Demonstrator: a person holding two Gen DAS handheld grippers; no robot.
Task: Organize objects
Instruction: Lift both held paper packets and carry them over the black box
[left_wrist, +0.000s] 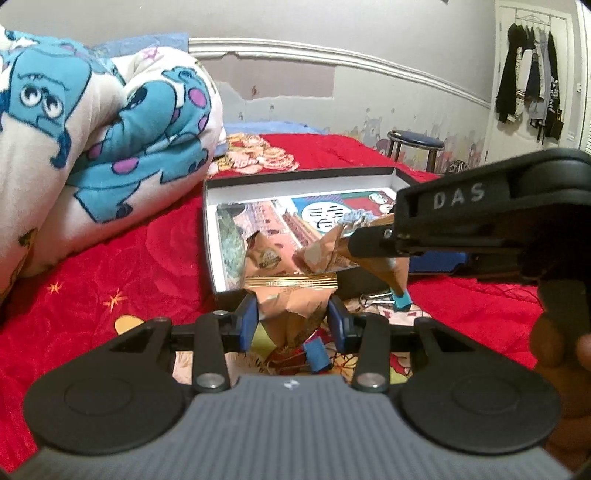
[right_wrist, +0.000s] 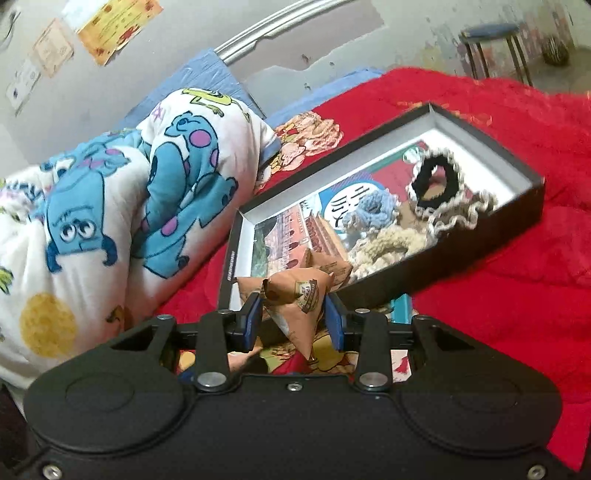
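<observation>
Both hand-held grippers grip snack packets just short of a shallow black box on a red bedspread. In the left wrist view the left gripper (left_wrist: 291, 317) has its blue pads pressed on either side of a tan crinkled snack packet with a gold sealed band (left_wrist: 291, 295), jaws at a middling width. The right gripper (left_wrist: 373, 240) reaches in from the right edge of that view, its black body marked "DAS", and its finger pinches a second tan packet (left_wrist: 325, 251) that hangs over the near end of the box (left_wrist: 303, 174). In the right wrist view the same gripper (right_wrist: 293, 319) clamps a pyramid-shaped tan packet (right_wrist: 295, 299) between its blue pads, jaws fairly narrow, with the packet's point hanging below them. Another tan packet (right_wrist: 328, 266) lies inside the box (right_wrist: 532, 201) at its near end. Farther in, on a printed picture card (right_wrist: 295, 229) lining the bottom, lie a light blue scrunchie (right_wrist: 373, 208), a cream scrunchie (right_wrist: 388, 243) and a black scrunchie with a pale frilled edge (right_wrist: 436, 181). Blue binder clips (left_wrist: 400, 297) lie on the bedspread (left_wrist: 147, 266) just beside the box's near wall, one directly under the left gripper's packet. A folded blanket printed with blue cartoon monsters (left_wrist: 92, 147) is heaped to the left of the box, close to its long side. Beyond, a patterned patch of round shapes (left_wrist: 255, 155) shows on the bed, a blue-topped stool (left_wrist: 415, 142) stands by the wall, and clothes hang on a door (left_wrist: 532, 74).
</observation>
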